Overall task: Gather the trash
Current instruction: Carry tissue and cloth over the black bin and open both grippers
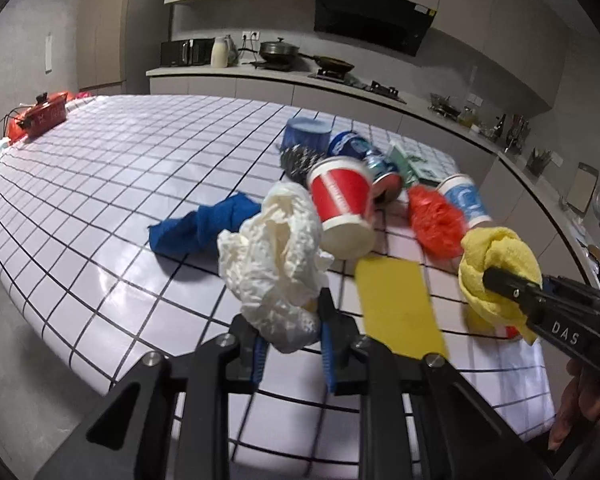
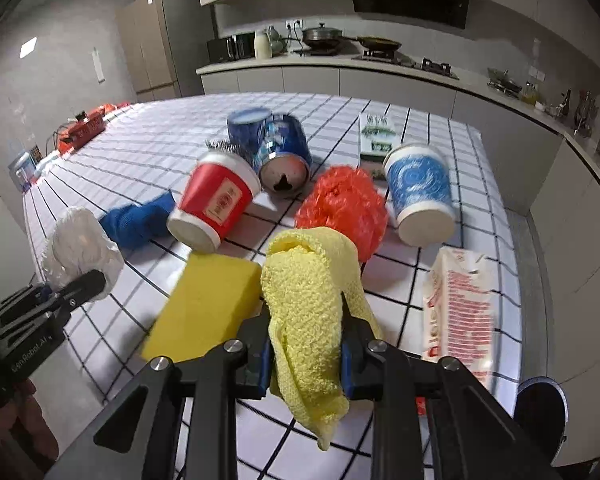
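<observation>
The left gripper [image 1: 288,340] is closed on a crumpled white wad [image 1: 274,264], which bulges up and out past the blue pads. The right gripper [image 2: 306,344] is clamped on a yellow cloth [image 2: 312,304]; a fold stands above the jaws and a tail hangs below them. Both items look lifted clear of the table [image 1: 112,184], though I cannot tell for sure that the cloth's tail is off it.

Just beyond the fingers lies a yellow sponge [image 2: 204,308], flat on the checked cover, between the two grippers. Farther out sit a red cup [image 2: 216,206] on its side, a blue rag [image 2: 138,218] to its left, and an orange mesh ball [image 2: 344,208] to its right. A blue cup [image 2: 420,196] lies tipped at the right, with a can [image 2: 284,156] and a dark blue tub [image 2: 246,124] behind the red cup. A printed carton [image 2: 458,304] lies near right, and a small box [image 2: 376,132] at the far right.

By my reading the task is at an early stage: two pieces are in hand, none shown binned, and most of the pile is untouched. No bin is clearly in view.

Each gripper points downward over the near edge of the table, side by side, the left one at the left of the pile and the right one near its middle.
</observation>
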Demonstrator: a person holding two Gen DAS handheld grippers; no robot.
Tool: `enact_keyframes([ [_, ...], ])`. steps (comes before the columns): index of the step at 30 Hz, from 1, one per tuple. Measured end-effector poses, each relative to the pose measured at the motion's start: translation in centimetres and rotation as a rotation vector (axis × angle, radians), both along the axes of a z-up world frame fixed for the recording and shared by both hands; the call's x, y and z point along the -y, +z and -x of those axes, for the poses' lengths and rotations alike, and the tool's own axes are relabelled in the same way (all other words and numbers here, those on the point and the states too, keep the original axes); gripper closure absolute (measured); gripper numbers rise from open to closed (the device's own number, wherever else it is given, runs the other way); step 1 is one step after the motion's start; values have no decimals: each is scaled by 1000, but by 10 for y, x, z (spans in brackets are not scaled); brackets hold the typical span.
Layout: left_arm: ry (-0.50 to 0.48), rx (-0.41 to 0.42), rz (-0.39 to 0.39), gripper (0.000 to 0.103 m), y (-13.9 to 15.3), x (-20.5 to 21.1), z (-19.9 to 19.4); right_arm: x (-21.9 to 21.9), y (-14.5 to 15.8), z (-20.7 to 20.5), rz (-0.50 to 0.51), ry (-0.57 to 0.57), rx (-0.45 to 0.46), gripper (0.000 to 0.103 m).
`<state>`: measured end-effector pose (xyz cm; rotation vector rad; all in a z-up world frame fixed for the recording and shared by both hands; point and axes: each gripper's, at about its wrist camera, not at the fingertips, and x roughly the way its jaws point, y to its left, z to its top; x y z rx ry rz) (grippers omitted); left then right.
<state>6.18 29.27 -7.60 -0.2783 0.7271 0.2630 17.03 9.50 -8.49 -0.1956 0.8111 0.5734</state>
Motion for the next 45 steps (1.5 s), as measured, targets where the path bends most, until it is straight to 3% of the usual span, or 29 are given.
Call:
enact_keyframes([
  [7,-49,42,-26,79,29,38,-2,40,42,14,-57,-19,62,76],
  [12,-121,67,-31,79,44,85,-6,97,61,24,-75,-77,91,76],
  [26,-366,103,-29,79,62,232,-22,267,77,50,-83,-269,115,75],
  [35,-495,52,24,79,39,310,-43,365,62,57,-46,-345,90,75],
  [40,-529,-4,44,79,15,356,-50,416,36,50,-28,-355,44,75],
  [45,-550,-92,95,79,-19,393,-64,446,-1,37,1,-295,-16,75],
])
